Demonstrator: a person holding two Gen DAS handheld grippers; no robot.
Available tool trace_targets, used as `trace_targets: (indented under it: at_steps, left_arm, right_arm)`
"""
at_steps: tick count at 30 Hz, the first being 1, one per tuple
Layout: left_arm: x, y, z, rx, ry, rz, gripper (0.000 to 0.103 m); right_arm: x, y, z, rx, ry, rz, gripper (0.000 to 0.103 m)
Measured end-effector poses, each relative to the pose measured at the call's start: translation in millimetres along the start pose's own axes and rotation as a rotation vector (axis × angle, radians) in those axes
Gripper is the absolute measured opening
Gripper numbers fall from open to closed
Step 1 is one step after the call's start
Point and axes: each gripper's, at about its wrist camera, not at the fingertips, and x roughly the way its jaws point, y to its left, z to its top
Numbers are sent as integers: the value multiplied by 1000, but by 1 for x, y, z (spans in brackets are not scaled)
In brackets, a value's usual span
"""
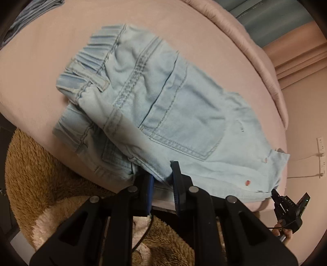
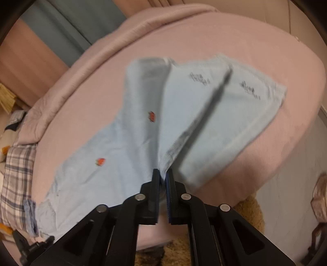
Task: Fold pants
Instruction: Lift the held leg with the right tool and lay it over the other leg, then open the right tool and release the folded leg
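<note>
Light blue denim pants [image 1: 155, 106] lie on a pink bed [image 1: 40, 61], waistband at the far left, back pocket facing up. My left gripper [image 1: 162, 174] is shut on the pants' near edge below the pocket. In the right wrist view the pant legs [image 2: 126, 143] stretch away, with small red marks on the cloth. My right gripper [image 2: 162, 176] is shut on a pinched fold of the leg fabric, lifting it off the bed. The right gripper also shows in the left wrist view [image 1: 274, 193] at the pants' right end.
A pink quilt [image 1: 255, 51] is bunched along the bed's far edge. A brown fluffy rug [image 1: 40, 184] lies on the floor below the near edge. A plaid cloth [image 2: 16, 180] lies at the left. Folded blue clothes [image 1: 30, 16] sit at the far left corner.
</note>
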Motion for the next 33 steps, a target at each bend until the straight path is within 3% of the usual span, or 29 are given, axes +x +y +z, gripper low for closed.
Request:
trace_targets:
  at_steps: [4, 6, 8, 11, 14, 15, 17, 20, 24, 26, 33]
  left_arm:
    - [8, -7, 2, 10, -1, 21, 19]
    - [9, -6, 0, 5, -3, 20, 19]
    - [9, -7, 1, -1, -3, 17, 19]
    - [11, -11, 1, -3, -4, 17, 19]
    - [8, -4, -1, 0, -5, 14, 19]
    - [7, -5, -1, -1, -5, 12, 18]
    - [6, -4, 0, 4, -6, 8, 17]
    - [3, -7, 0, 27, -11, 11, 16]
    - [1, -6, -2, 26, 7, -9, 17]
    - [3, -6, -2, 29, 7, -5, 17]
    - [2, -11, -3, 50, 11, 12, 17]
  right_arm:
    - [1, -13, 11, 45, 6, 34, 18]
    - [-5, -15, 22, 40, -28, 8, 39]
    - [-10, -20, 44, 42, -91, -25, 42]
    - [1, -35, 78, 75, -110, -59, 42]
    - [19, -49, 102, 124, -84, -67, 38]
    - [23, -52, 108, 130, -84, -66, 23]
    - [32, -55, 118, 133, -78, -94, 4]
    - [21, -50, 121, 149, -114, -63, 4]
    - [-29, -44, 111, 124, -273, -83, 3]
    - [-44, -55, 100, 148, -306, -78, 4]
    - [2, -102, 76, 234, -181, -170, 3]
